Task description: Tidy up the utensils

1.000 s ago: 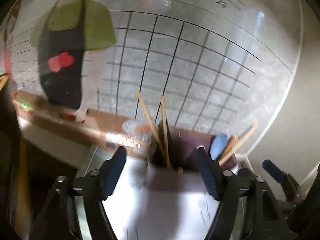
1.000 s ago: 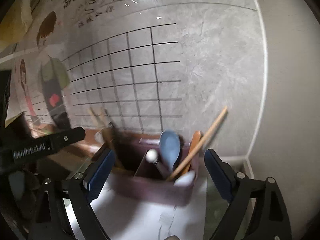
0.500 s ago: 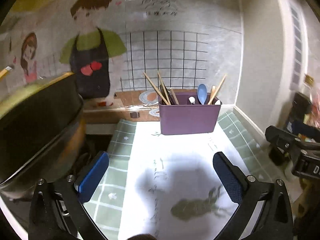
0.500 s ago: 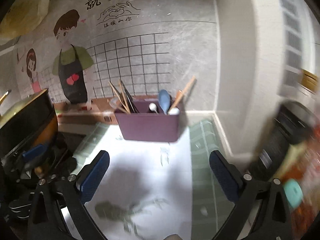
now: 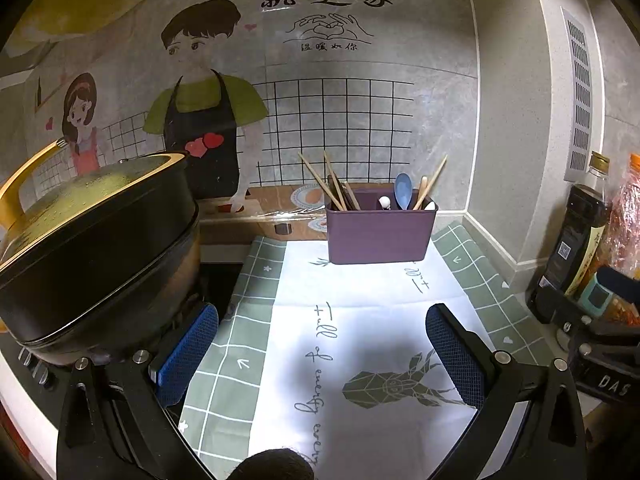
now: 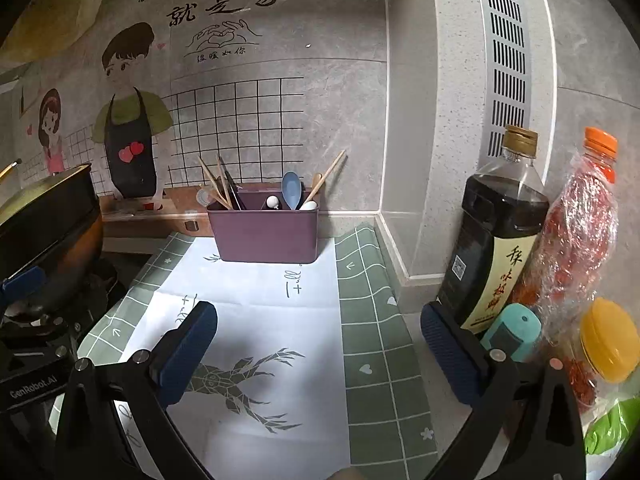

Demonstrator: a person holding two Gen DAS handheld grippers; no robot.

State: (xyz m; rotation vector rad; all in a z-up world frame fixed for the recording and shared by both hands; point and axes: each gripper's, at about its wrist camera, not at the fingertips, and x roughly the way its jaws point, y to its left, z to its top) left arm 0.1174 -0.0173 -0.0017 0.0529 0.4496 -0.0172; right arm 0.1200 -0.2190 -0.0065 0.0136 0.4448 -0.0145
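Observation:
A purple utensil holder [image 5: 380,232] stands at the far end of the mat, against the wall; it also shows in the right wrist view [image 6: 266,234]. Wooden chopsticks [image 5: 326,184] lean in its left part. A blue spoon [image 5: 403,190], a white spoon and more wooden sticks stand in its right part. My left gripper [image 5: 322,354] is open and empty, well back from the holder above the mat. My right gripper [image 6: 318,354] is open and empty, also well back.
A green and white mat [image 5: 360,320] covers the counter. A black lidded pot [image 5: 96,240] sits on the stove at left. A dark sauce bottle [image 6: 496,232], a red-filled bottle [image 6: 576,232] and a yellow-capped jar [image 6: 608,340] stand at right.
Both grippers have pulled far back from the holder, which was close between the fingers a second ago. The holder now stands small at the far end of the mat.

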